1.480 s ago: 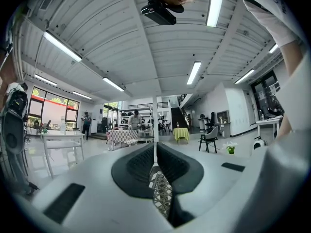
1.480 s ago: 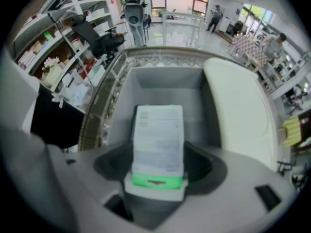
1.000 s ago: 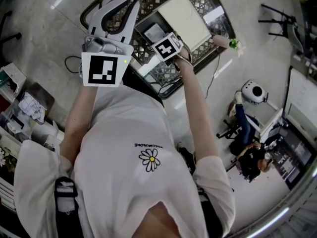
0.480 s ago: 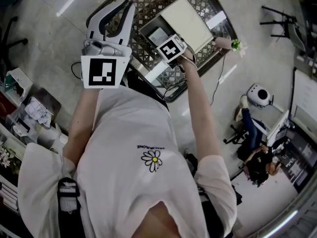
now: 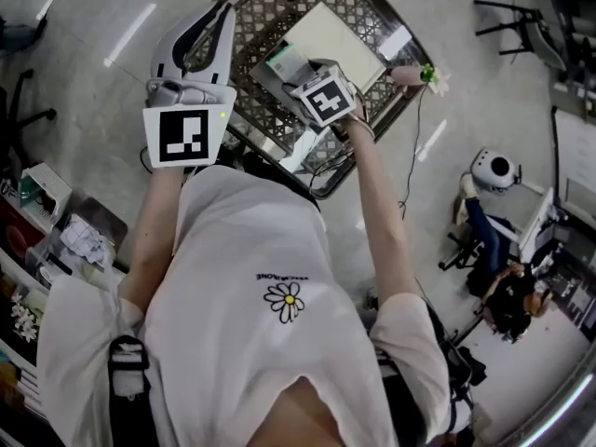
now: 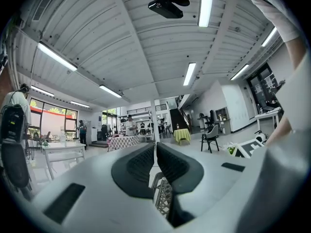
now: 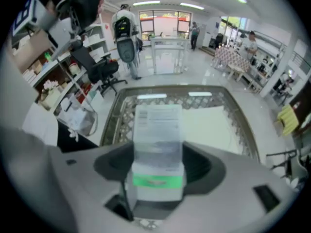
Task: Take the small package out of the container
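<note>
I have two tongs in play. In the head view, the left tongs (image 5: 216, 21) sit at about 11 o'clock, raised over the left rim of the one wire lattice basket (image 5: 270, 7). Their marker cube (image 5: 186, 136) faces the camera. In the left gripper view, the left tongs (image 6: 155, 147) are closed: the two dark pads (image 6: 138, 166) meet with only a thin slit between them and carry nothing. A bit of the basket's lattice shows below them.

At 12 o'clock in the head view is the second marker cube (image 5: 326, 99), on the right tongs, which reach over the basket. In the right gripper view, the right tongs (image 7: 158, 171) are clamped on the one small package (image 7: 158, 130). It stands upright between the two jaws, with a printed label on its upper part and a green band low down. The lattice basket (image 7: 121, 118) lies behind it.

One other package is in the basket, a large flat white one (image 7: 214, 125). In that view it lies at about 2 o'clock from the small package. In the head view, the small package (image 5: 287, 65) shows just beyond the right cube, and the flat white package (image 5: 340, 40) lies at about 1 o'clock from it.
</note>
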Tool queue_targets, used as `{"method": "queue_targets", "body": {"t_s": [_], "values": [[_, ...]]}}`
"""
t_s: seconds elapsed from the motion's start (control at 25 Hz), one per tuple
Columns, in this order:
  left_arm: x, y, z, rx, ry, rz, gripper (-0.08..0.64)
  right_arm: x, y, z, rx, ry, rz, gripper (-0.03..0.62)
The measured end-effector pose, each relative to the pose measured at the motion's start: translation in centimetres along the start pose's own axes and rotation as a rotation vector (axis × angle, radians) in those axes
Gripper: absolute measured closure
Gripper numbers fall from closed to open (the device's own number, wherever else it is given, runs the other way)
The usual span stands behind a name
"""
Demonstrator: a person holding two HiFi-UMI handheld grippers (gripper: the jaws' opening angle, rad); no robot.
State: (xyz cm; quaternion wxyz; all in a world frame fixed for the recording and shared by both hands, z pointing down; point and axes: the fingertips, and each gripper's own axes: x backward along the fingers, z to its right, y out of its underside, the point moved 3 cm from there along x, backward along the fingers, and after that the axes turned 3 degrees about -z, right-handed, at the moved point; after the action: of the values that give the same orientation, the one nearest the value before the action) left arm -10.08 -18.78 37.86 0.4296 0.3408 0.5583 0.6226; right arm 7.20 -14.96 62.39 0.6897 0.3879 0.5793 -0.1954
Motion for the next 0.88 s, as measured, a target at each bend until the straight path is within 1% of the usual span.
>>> {"method": "queue_targets", "body": {"t_s": [0.16, 0.32, 0.48, 0.6, 0.68, 0.76, 0.88], "values": [[-0.7, -1.8, 1.4, -0.043, 0.040, 0.028, 0.515, 5.6, -3.9, 0.2, -0.026, 0.042, 0.183, 0.272], [-0.9, -3.5, 2.2, -0.072, 0.063, 0.064, 0.515, 13.0, -7.5, -0.6, -0.031, 0.099, 0.397, 0.272], [-1.6, -6.8, 2.6, -0.041, 0.075, 0.137, 0.515, 20.8, -9.8, -1.2, -0.093, 0.178, 0.650, 0.273], [-1.8, -9.6, 3.3, -0.022, 0.100, 0.180, 0.515, 26.3, -10.2, -1.2, -0.161, 0.254, 0.834, 0.273], [-2.6, -11.1, 4.3, 0.016, 0.139, 0.210, 0.515, 29.5, -9.6, -0.6, -0.219, 0.302, 0.955, 0.272], [-3.3, -12.1, 5.7, 0.062, 0.178, 0.241, 0.515, 31.9, -8.7, 0.0, -0.273, 0.350, 1.053, 0.272], [-3.8, -13.1, 7.4, 0.085, 0.231, 0.263, 0.515, 34.5, -7.3, 0.2, -0.346, 0.437, 1.174, 0.273]]}}
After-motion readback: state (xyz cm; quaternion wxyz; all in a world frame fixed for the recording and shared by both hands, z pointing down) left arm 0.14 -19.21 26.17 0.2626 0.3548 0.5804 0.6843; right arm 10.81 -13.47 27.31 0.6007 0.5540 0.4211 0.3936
